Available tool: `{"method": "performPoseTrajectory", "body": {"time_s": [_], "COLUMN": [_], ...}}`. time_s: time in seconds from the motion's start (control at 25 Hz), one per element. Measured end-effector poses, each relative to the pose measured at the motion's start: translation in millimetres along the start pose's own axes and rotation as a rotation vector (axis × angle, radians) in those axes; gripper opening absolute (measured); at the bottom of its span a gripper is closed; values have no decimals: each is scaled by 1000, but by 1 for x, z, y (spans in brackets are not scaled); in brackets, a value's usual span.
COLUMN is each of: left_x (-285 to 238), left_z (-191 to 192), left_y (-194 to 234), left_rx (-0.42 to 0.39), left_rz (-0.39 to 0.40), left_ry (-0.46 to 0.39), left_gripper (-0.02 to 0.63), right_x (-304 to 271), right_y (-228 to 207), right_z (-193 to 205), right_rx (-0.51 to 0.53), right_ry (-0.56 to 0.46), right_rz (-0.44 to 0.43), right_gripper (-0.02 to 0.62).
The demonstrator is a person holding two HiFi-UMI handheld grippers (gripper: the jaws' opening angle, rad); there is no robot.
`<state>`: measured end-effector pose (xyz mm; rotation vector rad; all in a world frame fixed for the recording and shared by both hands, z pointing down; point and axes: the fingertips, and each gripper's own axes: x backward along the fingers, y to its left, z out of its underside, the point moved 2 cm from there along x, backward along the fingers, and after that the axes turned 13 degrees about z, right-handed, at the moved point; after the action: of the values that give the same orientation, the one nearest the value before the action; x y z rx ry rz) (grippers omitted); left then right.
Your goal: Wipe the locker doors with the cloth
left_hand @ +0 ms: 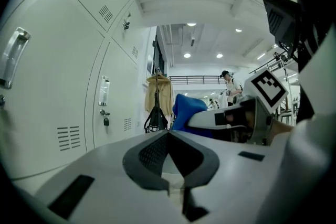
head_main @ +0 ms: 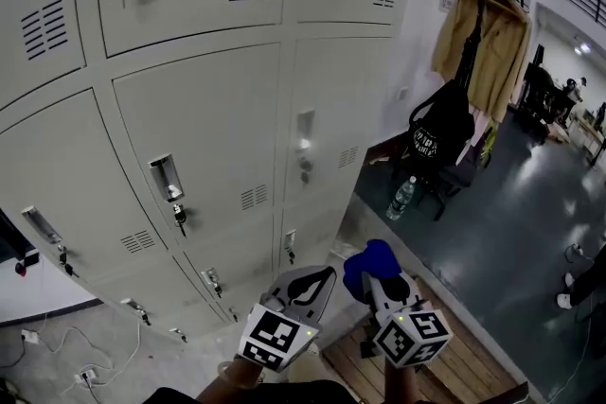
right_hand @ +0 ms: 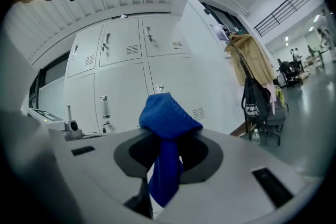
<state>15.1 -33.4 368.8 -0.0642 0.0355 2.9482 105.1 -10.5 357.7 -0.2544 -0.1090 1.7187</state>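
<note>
- Right tool (right_hand: 167,140) clamped on the blue cloth (right_hand: 168,113) (bunched above the jaws, tail hanging below).
- Left tool (left_hand: 168,136): jaws together, nothing between.
- Both held apart from the locker doors (head_main: 204,109).

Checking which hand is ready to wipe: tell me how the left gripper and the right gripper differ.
The right gripper is shut on the blue cloth; the left gripper is shut on nothing. The left gripper is nearer the lockers, the right gripper beside open floor. Both carry marker cubes.
</note>
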Motion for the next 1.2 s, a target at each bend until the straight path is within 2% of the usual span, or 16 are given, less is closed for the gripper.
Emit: {"method": "performPoseTrajectory", "body": {"time_s": [0.12, 0.24, 0.36, 0.44, 0.52, 0.64, 0.72, 0.84, 0.96, 1.08, 1.2], "left_x": [-16, -35, -58, -75, -90, -107, -114, -115, -113, -114, -116], "left_z": [-24, -46, -68, -83, -94, -112, -127, -145, -154, -155, -153], "left_y": [33, 70, 99, 116, 127, 146, 158, 165, 170, 174, 175], "left_rx": [-32, -56, -71, -76, -85, -59, 11, 111, 77, 13, 10], "left_rz": [-37, -69, -69, -57, -22, 23, 66, 125, 97, 76, 86], "left_ry": [-23, -51, -77, -94, -89, -89, -122, -182, -184, -161, -146], "left_gripper": [6, 6, 6, 6, 6, 6, 6, 6, 6, 6, 6], "right_x": [-44, -85, -118, -141, -163, -184, -190, -198, -205, -212, -217], "right_y": [3, 5, 4, -2, -4, 10, 26, 50, 83, 111, 128], "right_z": [-34, -69, -106, -131, -151, -178, -200, -226, -238, -245, -251], "right_rx": [21, -23, -84, -112, -107, -44, 18, 47, 74, 148, 202], "right_ry": [-22, -51, -79, -101, -78, -10, -19, -2, 60, 91, 102], "right_rz": [-53, -138, -253, -297, -358, -557, -711, -871, -1017, -1078, -1095], "right_gripper": [84, 84, 85, 84, 84, 84, 84, 84, 84, 84, 84]}}
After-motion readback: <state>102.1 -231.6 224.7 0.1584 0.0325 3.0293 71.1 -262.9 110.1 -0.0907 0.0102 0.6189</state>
